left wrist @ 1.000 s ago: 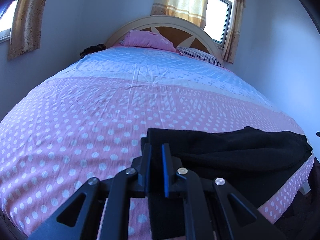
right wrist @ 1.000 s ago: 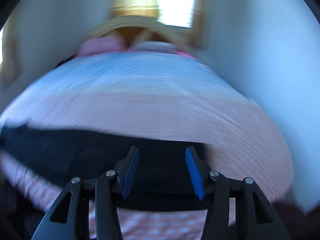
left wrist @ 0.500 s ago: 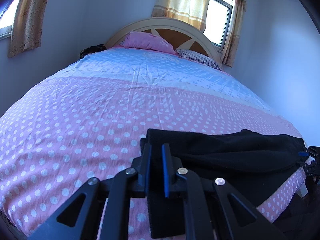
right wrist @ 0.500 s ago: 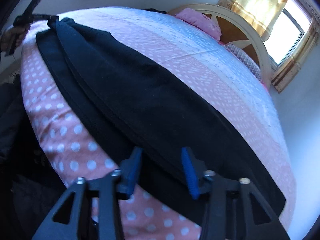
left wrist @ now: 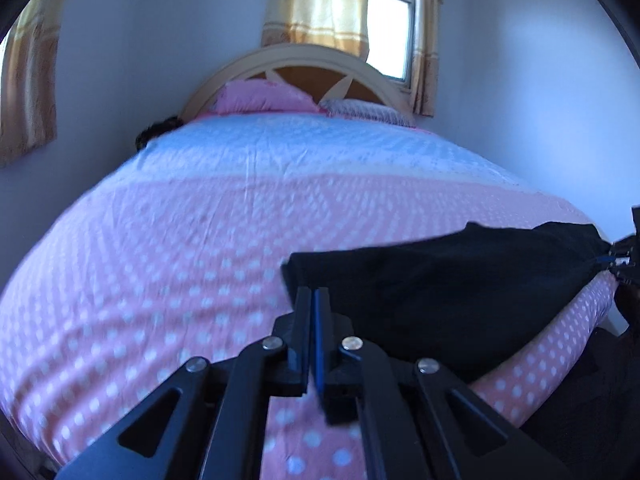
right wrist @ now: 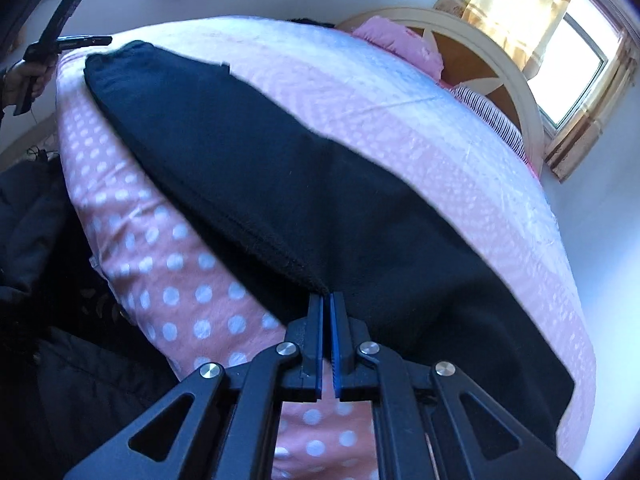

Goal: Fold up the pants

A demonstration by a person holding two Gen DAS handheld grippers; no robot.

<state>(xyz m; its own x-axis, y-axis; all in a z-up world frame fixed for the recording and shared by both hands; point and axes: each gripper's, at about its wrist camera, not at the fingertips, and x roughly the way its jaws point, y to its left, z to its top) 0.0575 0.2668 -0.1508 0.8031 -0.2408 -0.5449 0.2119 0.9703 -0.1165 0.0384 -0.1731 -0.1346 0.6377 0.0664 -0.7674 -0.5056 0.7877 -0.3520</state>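
Note:
The black pants point(left wrist: 440, 288) hang stretched across the near edge of the pink polka-dot bed point(left wrist: 180, 260), held at both ends. In the left wrist view my left gripper point(left wrist: 314, 294) is shut on their left corner, and my right gripper point(left wrist: 612, 260) pinches the far right end. In the right wrist view my right gripper point(right wrist: 328, 300) is shut on a folded edge of the pants point(right wrist: 280, 180). The cloth runs up-left to the left gripper point(right wrist: 104, 40), held by a hand point(right wrist: 16, 80).
A cream headboard point(left wrist: 304, 60) with a pink pillow point(left wrist: 260, 96) and a striped pillow point(left wrist: 360, 110) stands at the far end. Curtained windows sit behind it. Dark clothing point(right wrist: 60, 340) lies off the bed's near side. White walls close in on the right.
My right gripper, open half a second ago, has shut on the pants' edge. The left gripper has risen with its corner, and the pants now stretch between both grippers.

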